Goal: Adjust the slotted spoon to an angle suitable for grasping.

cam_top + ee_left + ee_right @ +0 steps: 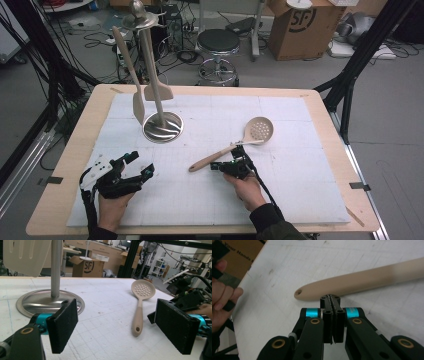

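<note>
High view: a beige silicone skimmer spoon with a perforated round bowl is seen lying flat on the white foam-covered table, right of centre, handle towards the near edge. The right gripper is held with jaws pressed together and empty, tips just beside the handle. The left gripper, jaws spread wide and empty, is held near the near-left corner.

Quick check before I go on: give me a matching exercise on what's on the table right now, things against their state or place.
Things:
1. left gripper
2. right gripper
3. skimmer spoon
4. spatula

States:
A. hanging on the metal stand
B. jaws wide open, nothing between them
C. lying flat on the white mat
D. jaws shut, beside the spoon's handle

Pairs: 1-B, 2-D, 3-C, 4-A
</note>
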`<state>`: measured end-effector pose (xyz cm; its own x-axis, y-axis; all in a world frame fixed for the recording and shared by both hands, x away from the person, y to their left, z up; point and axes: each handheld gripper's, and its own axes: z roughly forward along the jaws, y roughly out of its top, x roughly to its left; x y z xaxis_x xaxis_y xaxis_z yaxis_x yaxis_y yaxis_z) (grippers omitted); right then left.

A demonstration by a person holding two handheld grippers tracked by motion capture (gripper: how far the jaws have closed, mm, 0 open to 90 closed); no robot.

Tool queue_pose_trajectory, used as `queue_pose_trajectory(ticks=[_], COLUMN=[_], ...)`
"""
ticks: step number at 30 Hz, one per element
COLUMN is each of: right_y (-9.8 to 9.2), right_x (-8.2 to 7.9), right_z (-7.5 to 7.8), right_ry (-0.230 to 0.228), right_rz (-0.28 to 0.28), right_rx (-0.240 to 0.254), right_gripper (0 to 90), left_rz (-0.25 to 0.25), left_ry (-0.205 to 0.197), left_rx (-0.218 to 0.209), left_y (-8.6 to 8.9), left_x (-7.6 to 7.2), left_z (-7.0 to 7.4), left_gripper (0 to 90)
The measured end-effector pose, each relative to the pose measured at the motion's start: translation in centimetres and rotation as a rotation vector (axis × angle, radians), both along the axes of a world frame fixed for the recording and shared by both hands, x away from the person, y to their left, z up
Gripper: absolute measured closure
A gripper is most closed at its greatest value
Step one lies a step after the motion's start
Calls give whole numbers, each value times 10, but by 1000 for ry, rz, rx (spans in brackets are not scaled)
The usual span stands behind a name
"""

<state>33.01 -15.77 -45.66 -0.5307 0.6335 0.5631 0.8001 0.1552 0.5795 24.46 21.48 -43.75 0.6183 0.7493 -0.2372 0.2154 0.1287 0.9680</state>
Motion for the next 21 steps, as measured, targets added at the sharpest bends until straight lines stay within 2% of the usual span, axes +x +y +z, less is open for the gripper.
queue_pose_trajectory(ticks=[4, 13, 21], right_y=[7, 16, 26], right_x=[-2, -4, -3], right_z=[-5, -6, -6], right_ry=[5, 1, -13], right_rz=[24, 38, 48], right_rx=[-29, -25, -41], right_gripper=[897, 900, 900], left_rz=[2, 0, -3], left_ry=[4, 9, 17], left_rx=[-1, -1, 0], left_y=[1, 0, -1], left_x=[0, 1, 2], left_z=[0, -1, -1], left_gripper=[193, 193, 194])
